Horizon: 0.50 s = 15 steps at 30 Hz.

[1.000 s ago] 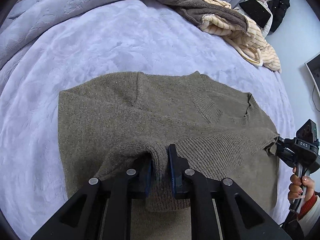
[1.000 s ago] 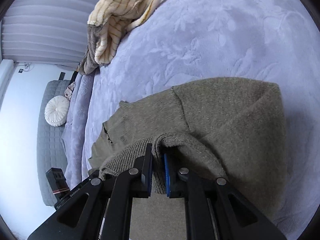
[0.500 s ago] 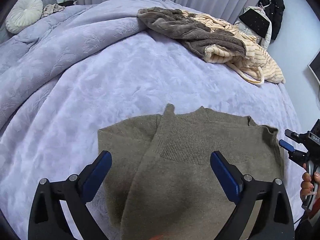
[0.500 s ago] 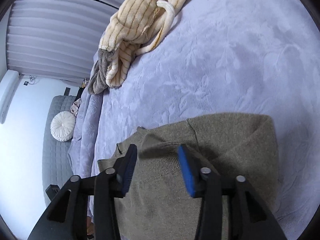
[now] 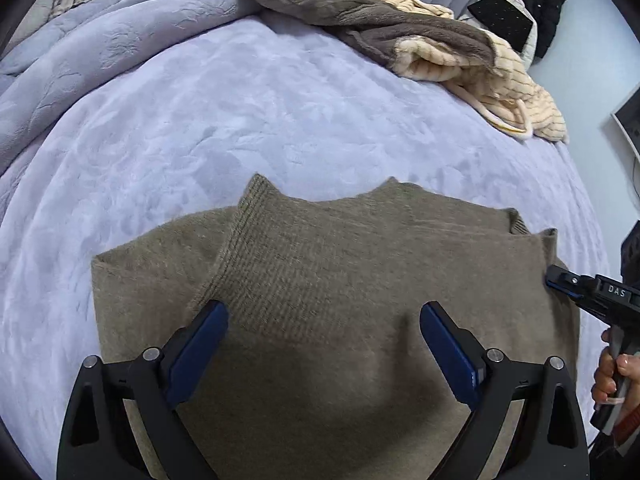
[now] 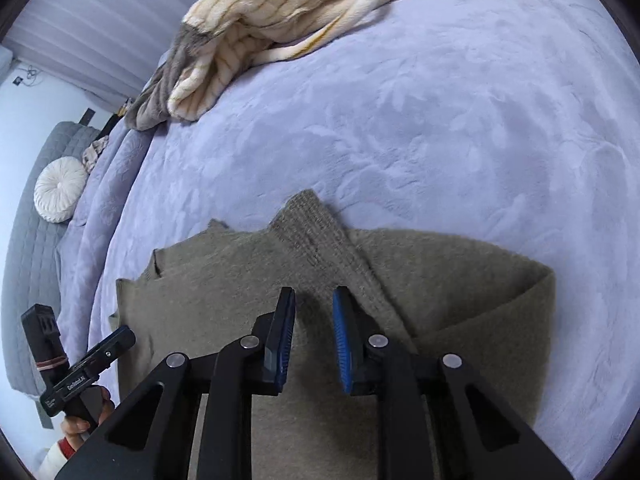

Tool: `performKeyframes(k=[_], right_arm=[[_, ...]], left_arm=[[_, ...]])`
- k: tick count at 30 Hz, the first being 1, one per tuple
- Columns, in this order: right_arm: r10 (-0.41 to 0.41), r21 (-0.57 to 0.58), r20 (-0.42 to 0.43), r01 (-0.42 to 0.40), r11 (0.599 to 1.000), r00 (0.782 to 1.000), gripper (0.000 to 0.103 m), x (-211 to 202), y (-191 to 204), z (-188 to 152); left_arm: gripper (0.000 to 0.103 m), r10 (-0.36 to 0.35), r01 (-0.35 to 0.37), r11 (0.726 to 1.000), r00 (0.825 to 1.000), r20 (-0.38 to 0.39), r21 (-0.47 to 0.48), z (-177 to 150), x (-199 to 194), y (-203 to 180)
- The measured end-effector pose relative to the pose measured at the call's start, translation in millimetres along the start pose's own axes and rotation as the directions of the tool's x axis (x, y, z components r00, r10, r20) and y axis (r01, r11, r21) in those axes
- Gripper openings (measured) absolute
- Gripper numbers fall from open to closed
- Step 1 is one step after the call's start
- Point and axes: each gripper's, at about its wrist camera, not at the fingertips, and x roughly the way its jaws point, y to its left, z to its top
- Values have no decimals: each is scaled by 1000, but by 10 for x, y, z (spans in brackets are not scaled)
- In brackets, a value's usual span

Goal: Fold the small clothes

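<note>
The olive sweater lies folded on the bed, at 6 o'clock in both views. The left gripper stands wide above it, holding nothing. The right gripper is closing to a narrow gap, with nothing visibly between its pads. The risk: the ribbed flap, lying loose toward 12 o'clock, may catch on the closing pads and drag askew, undoing the fold. The striped blanket at 1 o'clock is well apart.
</note>
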Motion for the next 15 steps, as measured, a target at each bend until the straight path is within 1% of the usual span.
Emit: performKeyframes(k=[1,3,4,5,6,7,10,11,12,13,14,15], right_arm=[[-9,10,11,9,1000,1000,8,-14,-52,18],[-21,21,27,21,1000,999,8,-72,-99,31],[-55,16,40,54,998,998,9,-119,-99,29],[-81,12,52,81,997,995,16,-162,-89,30],[-124,13,62,123,992,990,21,-212,-84,22],[-143,23,66,142,990,988,27,-261,-95,16],[-72,43,55,70,997,996,29,-420,-70,-94],[-44,31,45,42,999,998,33,-468,-14,-175],[-15,16,31,15,1000,999,36,-503,58,-266],[17,1,11,-17,1000,1000,41,-533,141,-385],[51,-12,-10,-51,999,999,44,-551,235,-528],[87,-21,-38,-88,996,995,44,-556,336,-692]], left_arm=[[98,-8,8,1000,1000,1,-6,18,2,52],[98,-17,17,1000,1000,6,1,27,-77,117],[98,8,-8,1000,1000,14,15,25,-135,123],[98,63,-64,998,998,23,27,21,-191,137],[98,102,-102,994,995,24,36,7,-261,187],[98,91,-91,995,996,15,29,-11,-312,247],[98,58,-59,998,998,-29,-7,-159,-507,458],[98,51,-51,999,998,-38,-10,-223,-564,497],[98,37,-37,999,998,-49,-13,-315,-636,542],[98,13,-14,1000,998,-65,-23,-419,-701,584],[98,-8,6,999,997,-80,-32,-513,-747,613],[98,-36,32,999,994,-102,-44,-641,-796,645]])
